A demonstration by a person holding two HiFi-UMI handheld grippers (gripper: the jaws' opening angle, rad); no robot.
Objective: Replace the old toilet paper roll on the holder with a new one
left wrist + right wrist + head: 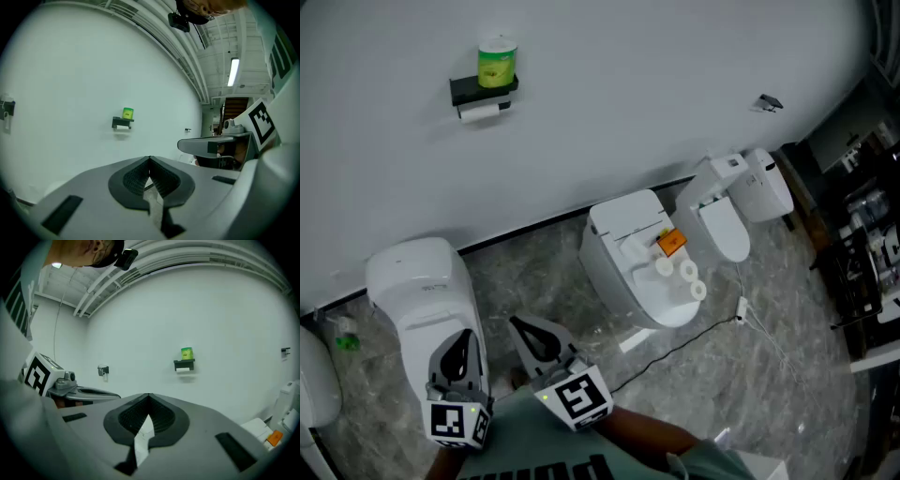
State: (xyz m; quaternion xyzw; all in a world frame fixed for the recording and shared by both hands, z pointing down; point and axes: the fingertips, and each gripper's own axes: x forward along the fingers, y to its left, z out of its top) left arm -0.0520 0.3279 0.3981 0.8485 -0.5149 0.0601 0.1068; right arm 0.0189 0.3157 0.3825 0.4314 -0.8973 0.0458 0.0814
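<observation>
Only the head view shows the whole middle toilet (623, 272), with white spare rolls (686, 273) on its lid; the left gripper view shows neither. The black wall holder (469, 90) carries the old roll (484, 111) under its shelf: white, long axis level along the wall. Left gripper (149, 159) and right gripper (149, 397): jaws closed, empty.

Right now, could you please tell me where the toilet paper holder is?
In the head view the black holder is mounted on the white wall, upper left, with a green canister on top and the paper roll under it.
</observation>
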